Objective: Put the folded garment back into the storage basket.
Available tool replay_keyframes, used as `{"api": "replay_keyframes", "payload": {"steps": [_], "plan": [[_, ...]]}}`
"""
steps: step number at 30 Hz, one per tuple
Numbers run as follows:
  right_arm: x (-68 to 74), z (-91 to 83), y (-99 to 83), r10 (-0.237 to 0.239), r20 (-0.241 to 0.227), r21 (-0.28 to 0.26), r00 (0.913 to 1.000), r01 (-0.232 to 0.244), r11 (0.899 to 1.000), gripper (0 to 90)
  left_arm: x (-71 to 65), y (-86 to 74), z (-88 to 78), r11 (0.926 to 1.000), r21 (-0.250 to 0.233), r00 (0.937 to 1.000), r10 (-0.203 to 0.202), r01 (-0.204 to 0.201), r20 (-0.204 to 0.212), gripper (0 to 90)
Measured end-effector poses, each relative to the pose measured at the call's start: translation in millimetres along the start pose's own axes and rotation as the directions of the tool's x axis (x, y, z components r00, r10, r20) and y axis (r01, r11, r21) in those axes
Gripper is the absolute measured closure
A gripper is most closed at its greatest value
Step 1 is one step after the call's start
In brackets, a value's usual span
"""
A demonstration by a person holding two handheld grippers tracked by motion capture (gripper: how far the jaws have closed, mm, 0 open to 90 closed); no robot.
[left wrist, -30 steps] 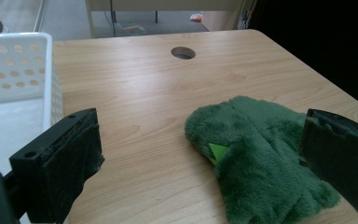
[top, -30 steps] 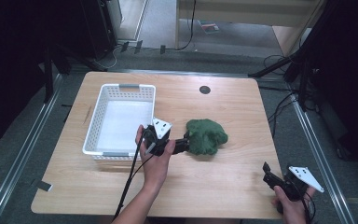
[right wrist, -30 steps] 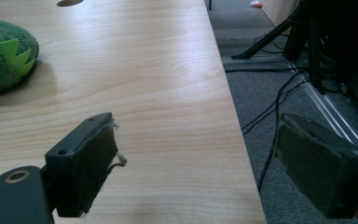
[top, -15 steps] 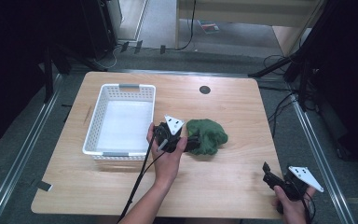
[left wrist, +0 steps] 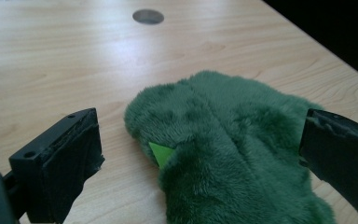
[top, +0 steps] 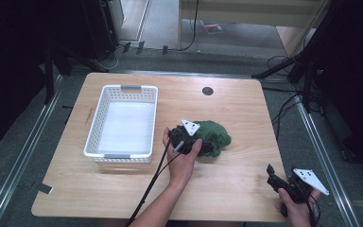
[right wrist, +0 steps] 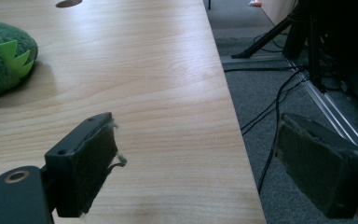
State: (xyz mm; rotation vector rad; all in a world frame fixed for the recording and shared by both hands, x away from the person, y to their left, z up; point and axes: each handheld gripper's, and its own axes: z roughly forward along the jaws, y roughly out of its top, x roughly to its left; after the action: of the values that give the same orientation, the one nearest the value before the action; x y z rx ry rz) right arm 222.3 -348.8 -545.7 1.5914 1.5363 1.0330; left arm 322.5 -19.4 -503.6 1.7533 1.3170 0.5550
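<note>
A: Where is the green plush toy (top: 211, 136) lying?

B: It is lying on the wooden tabletop (top: 227, 189), just right of the white basket (top: 121, 122), which is serving as the landmark here. Small bright green spikes are showing on its fur.

A: What is the left gripper (left wrist: 200, 154) doing?

B: It is sitting released, its jaws spread wide on either side of the toy's near end, not yet pinching it. The step in hand looks like the grasp itself.

A: And the right gripper (top: 276, 179)?

B: It is resting released too, far right of the basket, near the tabletop's front corner.

A: What is the next move calling for?

B: Probably clenching on the fur, then lifting the toy left toward the basket.
</note>
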Motion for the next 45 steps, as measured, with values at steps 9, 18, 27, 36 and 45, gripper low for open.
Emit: {"api": "replay_keyframes", "payload": {"steps": [9, 18, 27, 36, 45], "plan": [[-0.1, 0.0, 0.0, -0.001, 0.000, 0.000, 1.0000, 0.001, 1.000, 13.1, -7.8, -9.7, 16.1, 0.9989, 0.047, 0.9999, -0.002, 0.001, 0.014, 0.0], [0.3, -0.3, -0.1, -0.001, 0.001, 0.001, 1.0000, 0.001, 1.000, 13.1, -18.8, -8.2, 26.8, 0.9936, 0.104, 0.9990, -0.045, 0.045, 0.003, 0.0], [0.2, -0.7, -0.3, 0.001, -0.002, -0.002, 1.0000, -0.002, 1.000, 13.1, -29.5, -10.4, 38.1, 0.9905, 0.135, 0.9997, -0.023, 0.024, -0.008, 0.0], [0.5, -0.8, -0.3, -0.002, -0.003, -0.004, 1.0000, 0.002, 1.000, 13.1, -31.2, -18.8, 49.6, 0.9898, 0.142, 0.9990, -0.005, 0.011, -0.045, 0.0], [1.0, -0.6, -0.3, -0.003, -0.001, -0.001, 1.0000, 0.003, 1.000, 13.2, -32.7, -23.1, 53.8, 0.9915, 0.130, 0.9985, 0.006, 0.001, -0.055, 0.0]]}}
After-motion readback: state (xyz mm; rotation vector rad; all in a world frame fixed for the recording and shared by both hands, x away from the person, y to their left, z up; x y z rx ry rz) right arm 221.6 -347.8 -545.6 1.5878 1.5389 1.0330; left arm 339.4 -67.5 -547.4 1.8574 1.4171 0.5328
